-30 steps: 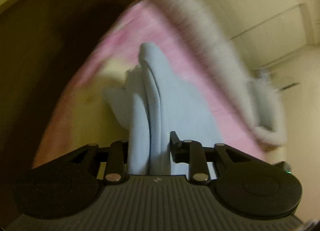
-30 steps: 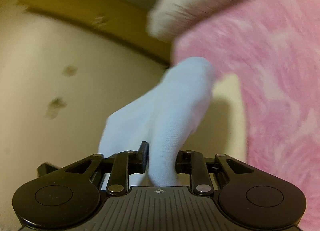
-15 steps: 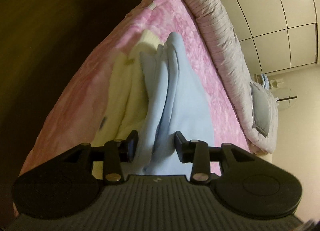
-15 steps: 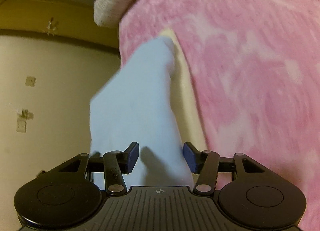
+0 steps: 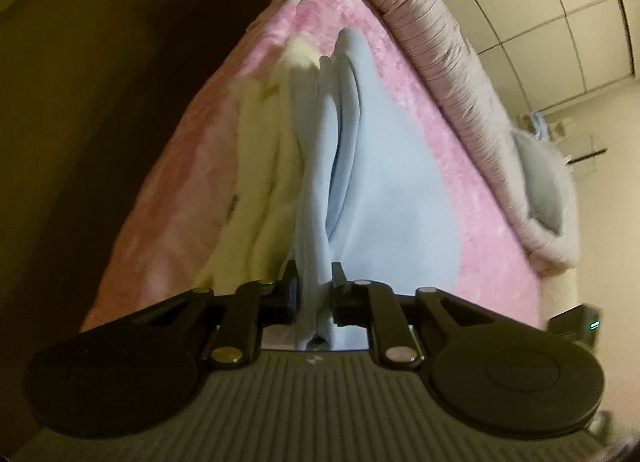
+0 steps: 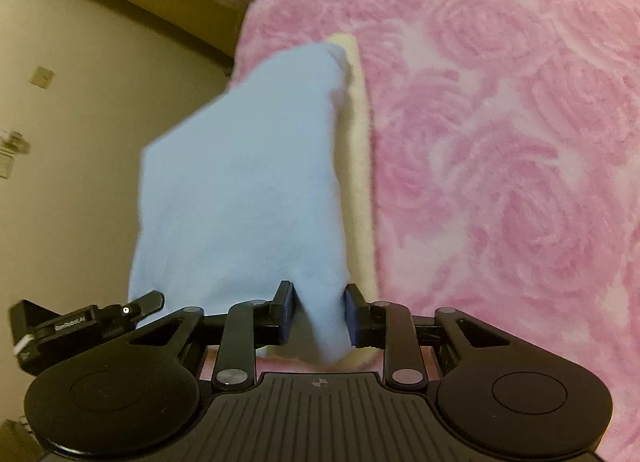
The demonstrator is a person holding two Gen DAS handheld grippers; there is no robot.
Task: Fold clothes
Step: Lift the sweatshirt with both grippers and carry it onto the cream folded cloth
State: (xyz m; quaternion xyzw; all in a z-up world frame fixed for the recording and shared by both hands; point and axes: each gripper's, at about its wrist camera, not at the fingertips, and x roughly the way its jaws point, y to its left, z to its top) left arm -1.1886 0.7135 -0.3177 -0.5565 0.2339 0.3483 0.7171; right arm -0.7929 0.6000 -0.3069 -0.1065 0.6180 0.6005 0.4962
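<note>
- Both grippers are closing again after briefly widening half a second ago: the left gripper [image 5: 314, 294] is pinching a bunched edge of the light-blue garment [image 5: 384, 189], and the right gripper [image 6: 318, 312] is narrowing around another corner.
- Re-gripping suggests a fresh fold is starting; the garment is draping over a cream garment [image 5: 256, 149] on the pink blanket [image 6: 500, 149].
- Whether the right pads are touching yet is unclear, and the garment's type is hidden.

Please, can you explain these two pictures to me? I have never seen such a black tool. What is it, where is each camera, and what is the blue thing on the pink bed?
A person holds a hand tool in each hand; each has two fingers and a camera looking along them. One picture is from the left gripper, the other from the right gripper. Both are closing on the same light blue garment, bunched cloth between their fingers. It hangs over a pink blanket on a bed. A cream cloth lies under it.
</note>
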